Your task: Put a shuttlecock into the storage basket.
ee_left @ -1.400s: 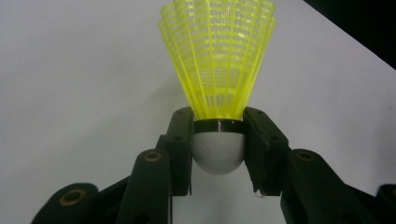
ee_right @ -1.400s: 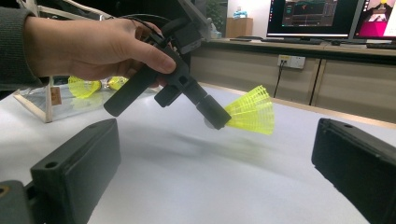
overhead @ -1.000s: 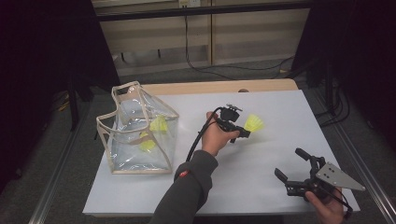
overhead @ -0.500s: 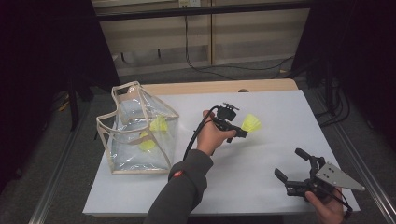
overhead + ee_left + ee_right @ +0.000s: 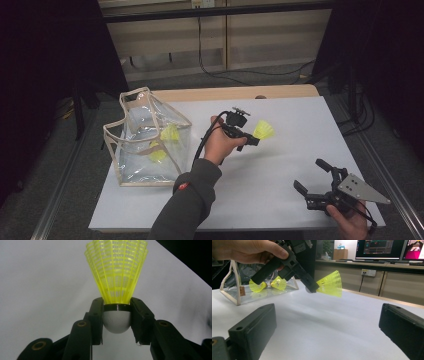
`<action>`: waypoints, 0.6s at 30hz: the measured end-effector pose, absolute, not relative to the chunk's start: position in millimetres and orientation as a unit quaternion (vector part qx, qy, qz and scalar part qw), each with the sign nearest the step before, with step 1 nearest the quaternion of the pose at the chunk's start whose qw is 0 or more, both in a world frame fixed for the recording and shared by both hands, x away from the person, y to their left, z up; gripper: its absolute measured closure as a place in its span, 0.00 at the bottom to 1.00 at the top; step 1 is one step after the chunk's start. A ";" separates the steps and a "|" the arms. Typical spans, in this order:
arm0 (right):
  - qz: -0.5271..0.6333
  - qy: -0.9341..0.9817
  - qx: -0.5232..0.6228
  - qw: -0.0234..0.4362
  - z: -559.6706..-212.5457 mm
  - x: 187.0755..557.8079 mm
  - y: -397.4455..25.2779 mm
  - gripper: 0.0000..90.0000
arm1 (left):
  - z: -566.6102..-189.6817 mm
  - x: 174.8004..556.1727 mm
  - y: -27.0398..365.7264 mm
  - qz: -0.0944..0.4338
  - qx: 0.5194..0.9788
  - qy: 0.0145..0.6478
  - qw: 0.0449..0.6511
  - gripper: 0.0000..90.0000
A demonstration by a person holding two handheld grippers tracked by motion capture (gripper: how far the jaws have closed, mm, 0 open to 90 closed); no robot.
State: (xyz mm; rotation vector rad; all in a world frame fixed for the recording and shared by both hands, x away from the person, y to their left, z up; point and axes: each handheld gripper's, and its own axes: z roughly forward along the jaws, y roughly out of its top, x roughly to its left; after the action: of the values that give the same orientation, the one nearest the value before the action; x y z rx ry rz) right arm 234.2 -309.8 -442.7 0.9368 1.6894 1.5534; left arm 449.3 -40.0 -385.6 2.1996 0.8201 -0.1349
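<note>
Since the earlier frames, the left tongs (image 5: 248, 139) and the yellow shuttlecock (image 5: 263, 130) clamped by its white cork had been drawn slightly toward the clear bag (image 5: 145, 140). The shuttlecock was held above the tabletop (image 5: 280, 165), right of the bag, its long axis continuing the tongs' line, skirt pointing away from the bag. The right tongs (image 5: 314, 178) rested open, well apart from the bag.

Left gripper (image 5: 251, 138) clamps yellow shuttlecock (image 5: 264, 130) above table (image 5: 260, 175); clear bag (image 5: 145, 137) left.
</note>
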 end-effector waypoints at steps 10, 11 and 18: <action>0.591 0.645 0.358 0.325 -443.1 234.8 -310.2 0.01 | -381.5 448.7 -34.3 -0.051 0.864 0.323 0.383 0.72; 0.591 0.646 0.357 0.325 -443.2 235.0 -310.1 0.01 | -381.1 448.5 -34.1 -0.050 0.864 0.323 0.384 0.72; 0.590 0.648 0.359 0.322 -443.8 235.4 -309.2 0.01 | -378.2 448.7 -29.4 -0.048 0.864 0.324 0.381 0.72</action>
State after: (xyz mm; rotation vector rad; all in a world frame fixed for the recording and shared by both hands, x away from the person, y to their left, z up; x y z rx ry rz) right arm 235.4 -309.2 -443.8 0.9432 1.7005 1.5482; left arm 448.7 -29.4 -378.2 2.2060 0.8264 -0.1235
